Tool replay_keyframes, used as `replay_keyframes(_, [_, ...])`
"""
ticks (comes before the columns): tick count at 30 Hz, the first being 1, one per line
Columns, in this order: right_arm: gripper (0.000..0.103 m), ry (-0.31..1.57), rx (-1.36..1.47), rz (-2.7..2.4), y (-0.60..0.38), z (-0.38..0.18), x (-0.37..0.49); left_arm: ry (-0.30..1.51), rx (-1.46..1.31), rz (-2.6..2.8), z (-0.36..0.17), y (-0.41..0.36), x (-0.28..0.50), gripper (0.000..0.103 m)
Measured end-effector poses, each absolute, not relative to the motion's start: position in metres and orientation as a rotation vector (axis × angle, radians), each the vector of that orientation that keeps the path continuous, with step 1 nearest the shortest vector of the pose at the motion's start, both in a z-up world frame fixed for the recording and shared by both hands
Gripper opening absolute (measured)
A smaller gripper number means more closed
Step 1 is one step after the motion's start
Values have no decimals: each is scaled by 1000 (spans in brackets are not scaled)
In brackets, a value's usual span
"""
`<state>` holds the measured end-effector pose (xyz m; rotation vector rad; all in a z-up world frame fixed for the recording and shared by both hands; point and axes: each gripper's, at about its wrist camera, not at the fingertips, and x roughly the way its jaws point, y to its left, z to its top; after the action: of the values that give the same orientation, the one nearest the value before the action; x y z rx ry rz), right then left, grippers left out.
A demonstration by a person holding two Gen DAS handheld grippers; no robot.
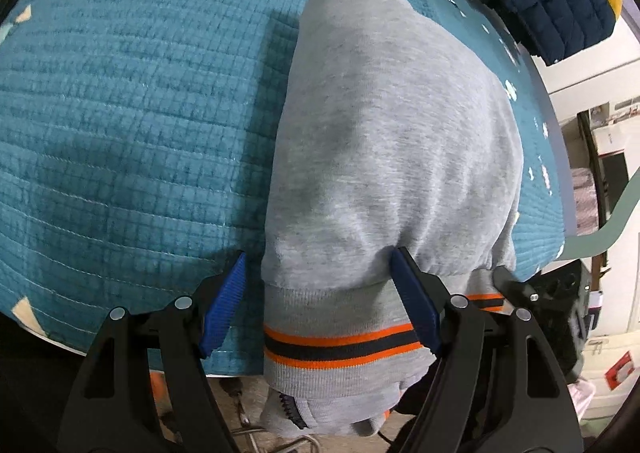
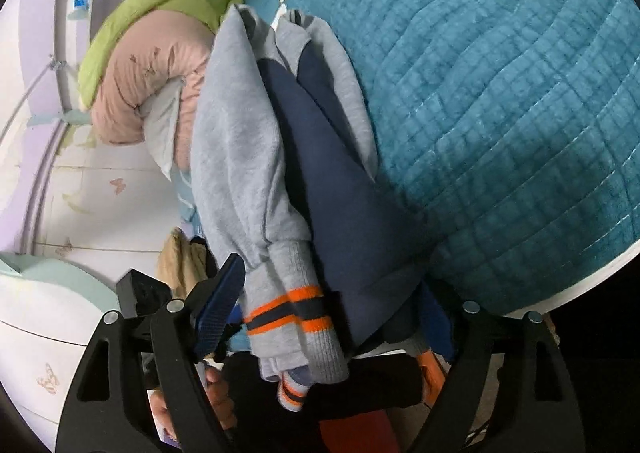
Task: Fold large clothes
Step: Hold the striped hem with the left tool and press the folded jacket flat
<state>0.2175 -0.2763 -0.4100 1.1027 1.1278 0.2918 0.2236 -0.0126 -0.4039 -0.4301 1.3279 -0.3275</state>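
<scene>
Ahead of your left gripper [image 1: 320, 303] runs a bed under a teal quilt [image 1: 120, 113], its near edge just below the fingers. The grey sweatshirt [image 1: 392, 141] lies on the quilt, its striped hem [image 1: 340, 345] drooping over that edge between your fingers. Far right of it, at the quilt's edge, sits a navy jacket [image 1: 548, 1]. From your right gripper [image 2: 332, 309], a pink and green bundle [image 2: 148, 65] rests up left, beside the quilt.
</scene>
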Motion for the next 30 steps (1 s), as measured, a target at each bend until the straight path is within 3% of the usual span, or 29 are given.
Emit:
replay_keyframes(12, [82, 1083, 1193, 324, -269, -420, 222, 1328, -423, -326, -408, -26, 224, 73])
replay_keyframes(13, [80, 1080, 1173, 331, -267, -416, 222, 1327, -420, -324, -407, -28, 225, 73])
replay_keyframes(14, [64, 1085, 1150, 334, -264, -414, 222, 1324, -415, -322, -406, -30, 224, 73])
replay_keyframes(16, [50, 1080, 1131, 349, -258, -408, 221, 1308, -397, -333, -403, -34, 224, 68])
replay_keyframes(27, [38, 1052, 1328, 384, -255, -430, 218, 1336, -528, -327, -413, -29, 226, 68])
replay_keyframes(30, [33, 1029, 1407, 410, -255, -433, 214, 1314, -523, -329, -409, -30, 224, 60])
